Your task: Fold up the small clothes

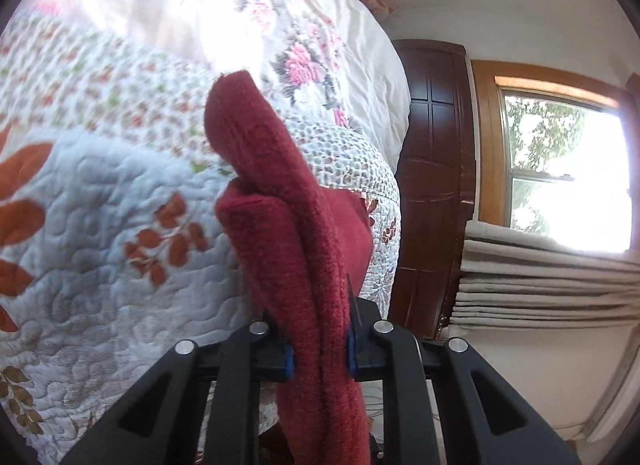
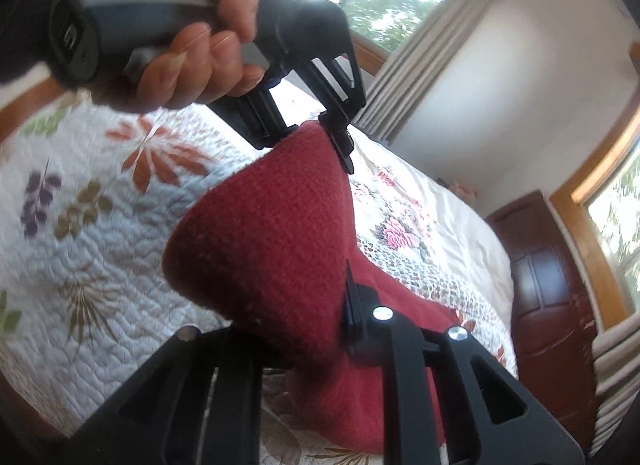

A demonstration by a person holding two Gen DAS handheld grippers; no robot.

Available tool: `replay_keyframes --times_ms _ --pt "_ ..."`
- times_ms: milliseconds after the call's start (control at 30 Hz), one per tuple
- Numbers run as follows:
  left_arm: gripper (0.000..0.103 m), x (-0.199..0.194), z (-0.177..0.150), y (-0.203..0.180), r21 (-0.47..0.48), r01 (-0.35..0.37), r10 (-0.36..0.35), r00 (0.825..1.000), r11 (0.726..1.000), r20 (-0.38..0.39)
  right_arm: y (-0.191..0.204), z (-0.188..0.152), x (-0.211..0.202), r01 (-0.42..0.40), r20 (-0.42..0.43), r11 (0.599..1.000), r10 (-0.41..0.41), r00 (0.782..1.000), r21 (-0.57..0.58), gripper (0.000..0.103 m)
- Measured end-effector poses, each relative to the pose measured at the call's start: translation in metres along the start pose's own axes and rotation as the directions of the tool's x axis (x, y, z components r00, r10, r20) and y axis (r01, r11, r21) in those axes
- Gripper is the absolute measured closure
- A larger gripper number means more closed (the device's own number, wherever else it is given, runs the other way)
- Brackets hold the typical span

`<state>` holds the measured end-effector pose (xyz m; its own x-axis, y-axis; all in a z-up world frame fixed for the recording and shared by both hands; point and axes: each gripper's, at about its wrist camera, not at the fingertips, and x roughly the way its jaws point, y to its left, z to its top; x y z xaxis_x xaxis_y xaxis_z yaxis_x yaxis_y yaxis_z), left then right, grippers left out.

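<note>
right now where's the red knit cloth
The red knit cloth hangs above the quilted bed, pinched between the left gripper and right gripper.

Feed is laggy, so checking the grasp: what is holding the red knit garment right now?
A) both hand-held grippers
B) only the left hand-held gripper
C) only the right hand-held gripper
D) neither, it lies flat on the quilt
A: the left hand-held gripper and the right hand-held gripper each pinch the red knit garment, lifted above the quilt.

right tool's left finger hidden behind red cloth, cloth's lower end cut off, quilt blurred
</note>
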<state>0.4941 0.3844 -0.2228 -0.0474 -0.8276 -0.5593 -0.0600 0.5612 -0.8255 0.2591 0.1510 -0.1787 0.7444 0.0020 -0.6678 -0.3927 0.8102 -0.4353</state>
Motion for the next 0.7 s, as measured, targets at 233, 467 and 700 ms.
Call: replay_keyframes --times_ms 233,467,700 --pt "0.086 0.026 0.007 -0.068 0.091 -0.053 0.054 0.998 0.994 -0.013 -0.05 -0.011 -0.01 0.0 0.023 0.986 -0.004 1.0 0.164 0.088" --pt "0.086 0.074 0.008 -0.126 0.167 -0.101 0.11 0.993 0.981 -0.045 -0.105 -0.034 -0.01 -0.024 0.035 0.948 0.014 0.999 0.317 0.088" --pt "0.086 0.138 0.004 -0.168 0.211 -0.148 0.171 0.981 0.966 -0.093 -0.154 -0.07 -0.005 -0.034 0.027 0.905 0.024 0.999 0.425 0.088"
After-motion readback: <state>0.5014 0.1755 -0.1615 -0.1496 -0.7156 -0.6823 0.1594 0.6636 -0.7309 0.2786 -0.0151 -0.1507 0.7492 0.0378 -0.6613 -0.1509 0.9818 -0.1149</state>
